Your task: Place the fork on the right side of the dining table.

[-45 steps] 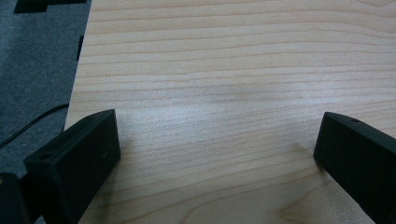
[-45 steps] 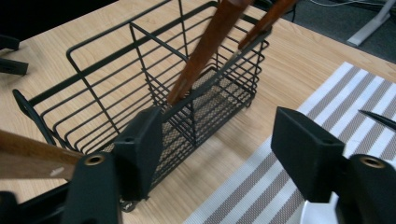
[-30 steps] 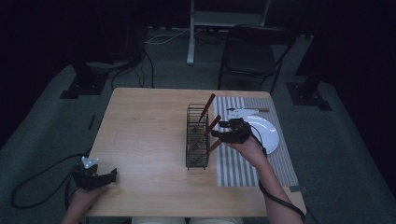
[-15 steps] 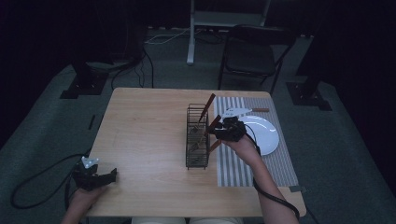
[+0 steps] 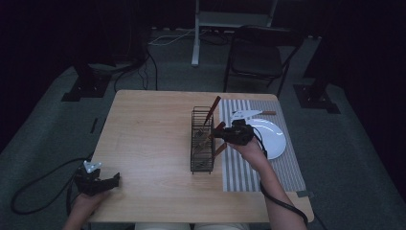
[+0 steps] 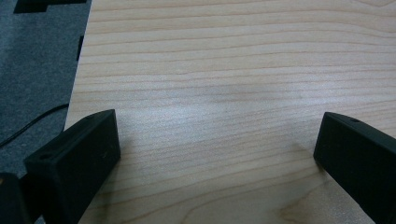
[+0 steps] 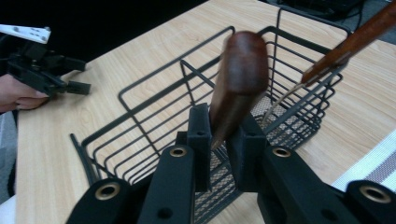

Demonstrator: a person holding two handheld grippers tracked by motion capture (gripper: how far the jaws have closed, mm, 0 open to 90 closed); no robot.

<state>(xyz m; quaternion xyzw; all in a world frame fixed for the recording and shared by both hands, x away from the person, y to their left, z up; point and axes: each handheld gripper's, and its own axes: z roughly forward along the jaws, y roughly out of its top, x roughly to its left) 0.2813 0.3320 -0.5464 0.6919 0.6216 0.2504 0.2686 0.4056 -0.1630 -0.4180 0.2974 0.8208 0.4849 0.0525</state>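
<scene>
The wooden-handled utensil (image 7: pixel 239 84) stands in the wire basket (image 5: pixel 202 140) mid-table, the right gripper (image 7: pixel 223 140) having just clamped its handle, so lifting it toward the plate (image 5: pixel 273 139) at three o'clock seemingly remains, while the left gripper (image 5: pixel 98 179) rests apart.

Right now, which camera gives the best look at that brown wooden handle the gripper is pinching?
The right gripper view: the wooden handle stands close up, clamped in the right gripper, above the wire basket. In the high view the wooden handle is a small brown sliver beside the basket. The left gripper view looks at bare table.
</scene>
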